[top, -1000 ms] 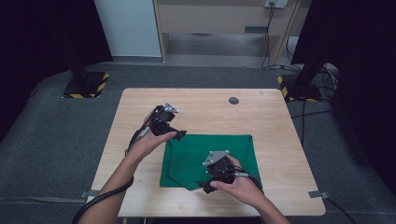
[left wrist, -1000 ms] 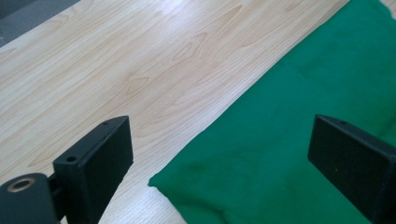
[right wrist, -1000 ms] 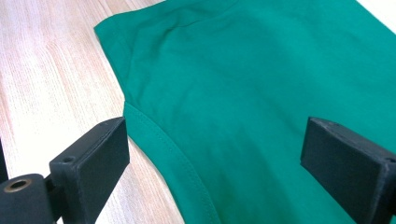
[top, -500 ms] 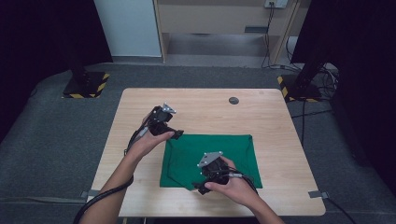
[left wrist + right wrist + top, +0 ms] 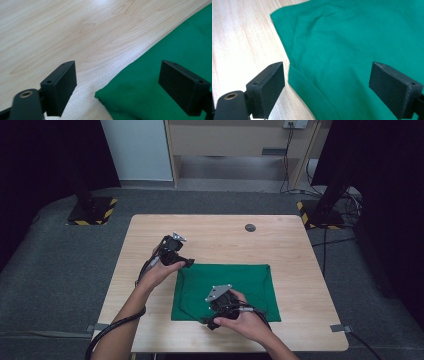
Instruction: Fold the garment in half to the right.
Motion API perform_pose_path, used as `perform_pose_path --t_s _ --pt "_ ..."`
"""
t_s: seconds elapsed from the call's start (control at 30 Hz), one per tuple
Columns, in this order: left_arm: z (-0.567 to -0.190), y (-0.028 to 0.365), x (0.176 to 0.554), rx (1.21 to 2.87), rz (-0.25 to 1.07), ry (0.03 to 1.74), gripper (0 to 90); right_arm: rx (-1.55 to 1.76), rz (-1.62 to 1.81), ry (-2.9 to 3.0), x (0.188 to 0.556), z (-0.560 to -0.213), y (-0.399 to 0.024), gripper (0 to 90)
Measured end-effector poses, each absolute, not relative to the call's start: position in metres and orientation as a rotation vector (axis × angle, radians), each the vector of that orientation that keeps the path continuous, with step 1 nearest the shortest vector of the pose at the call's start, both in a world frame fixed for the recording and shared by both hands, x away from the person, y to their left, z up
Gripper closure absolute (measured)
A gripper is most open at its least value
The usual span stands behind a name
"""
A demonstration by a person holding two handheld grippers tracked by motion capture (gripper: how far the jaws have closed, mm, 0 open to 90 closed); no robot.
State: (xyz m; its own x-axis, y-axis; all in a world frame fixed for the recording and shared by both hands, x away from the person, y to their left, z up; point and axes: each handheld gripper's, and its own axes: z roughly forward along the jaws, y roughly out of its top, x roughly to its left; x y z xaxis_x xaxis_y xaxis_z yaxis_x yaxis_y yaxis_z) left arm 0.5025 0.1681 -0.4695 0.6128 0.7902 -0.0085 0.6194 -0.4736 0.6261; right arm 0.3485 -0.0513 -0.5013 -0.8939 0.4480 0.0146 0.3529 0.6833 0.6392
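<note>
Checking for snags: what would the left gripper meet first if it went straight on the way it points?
Probably the corner of the green cloth, which lies between the open jaws of the left gripper, on the wooden table. Depth is uncertain.

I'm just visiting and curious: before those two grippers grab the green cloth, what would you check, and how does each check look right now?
1. Left gripper open: ok, jaws wide apart.
2. Right gripper open: ok.
3. Green cloth corner lies between the left gripper's jaws: ok.
4. Cloth edge lies between the right gripper's jaws: ok, a hemmed edge runs there.
5. Cloth lies flat on the table: ok, mostly, with slight creases.
6. Jaws low enough to pinch the cloth: cannot tell.
</note>
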Motion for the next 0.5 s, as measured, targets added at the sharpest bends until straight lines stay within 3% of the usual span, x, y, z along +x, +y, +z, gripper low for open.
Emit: perform_pose_path --t_s 0.5 --pt "-0.507 0.183 0.509 2.320 0.369 1.159 21.3 0.657 1.012 2.765 0.346 -0.502 -0.044 13.4"
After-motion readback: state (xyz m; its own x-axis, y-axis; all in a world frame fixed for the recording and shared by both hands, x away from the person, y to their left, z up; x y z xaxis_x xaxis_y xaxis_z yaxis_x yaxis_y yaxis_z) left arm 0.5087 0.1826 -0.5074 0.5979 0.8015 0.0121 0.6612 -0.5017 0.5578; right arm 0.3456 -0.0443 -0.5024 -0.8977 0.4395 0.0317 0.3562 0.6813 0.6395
